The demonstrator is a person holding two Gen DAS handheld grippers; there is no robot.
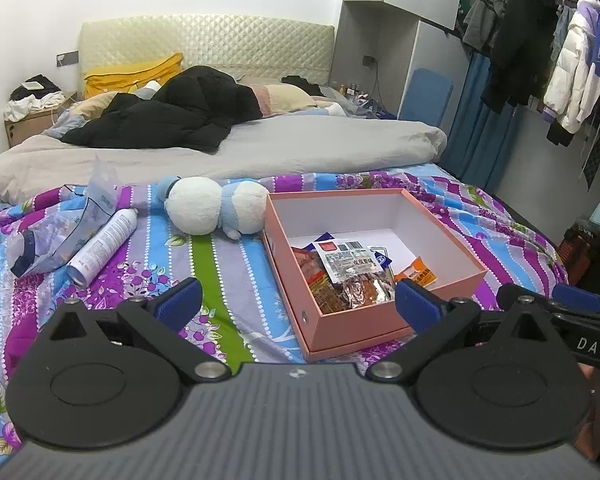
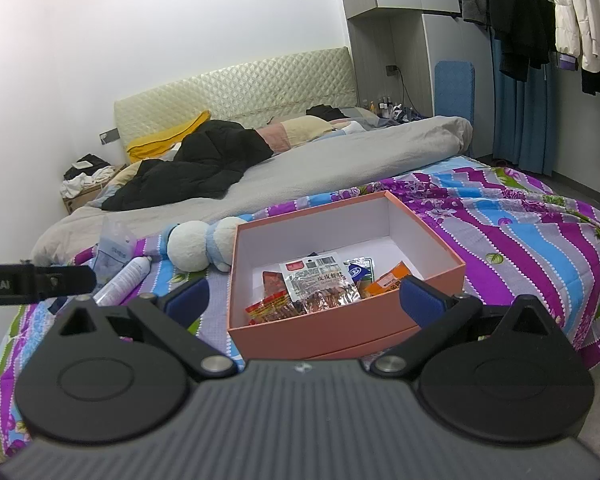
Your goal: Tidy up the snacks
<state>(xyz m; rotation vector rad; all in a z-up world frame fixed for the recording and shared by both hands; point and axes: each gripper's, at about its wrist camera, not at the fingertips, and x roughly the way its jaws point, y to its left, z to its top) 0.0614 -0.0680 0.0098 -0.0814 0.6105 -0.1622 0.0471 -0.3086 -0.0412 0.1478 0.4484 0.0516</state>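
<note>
A pink open box with a white inside sits on the striped floral bedsheet. Several snack packets lie in it: a silver and clear one on top, a red one, an orange one and blue ones. My left gripper is open and empty, just in front of the box's near left wall. My right gripper is open and empty, in front of the box's near wall; it also shows at the right of the left wrist view.
A white and blue plush toy lies left of the box. A white spray can and a clear plastic bag lie further left. A grey duvet and black jacket lie behind; clothes hang at right.
</note>
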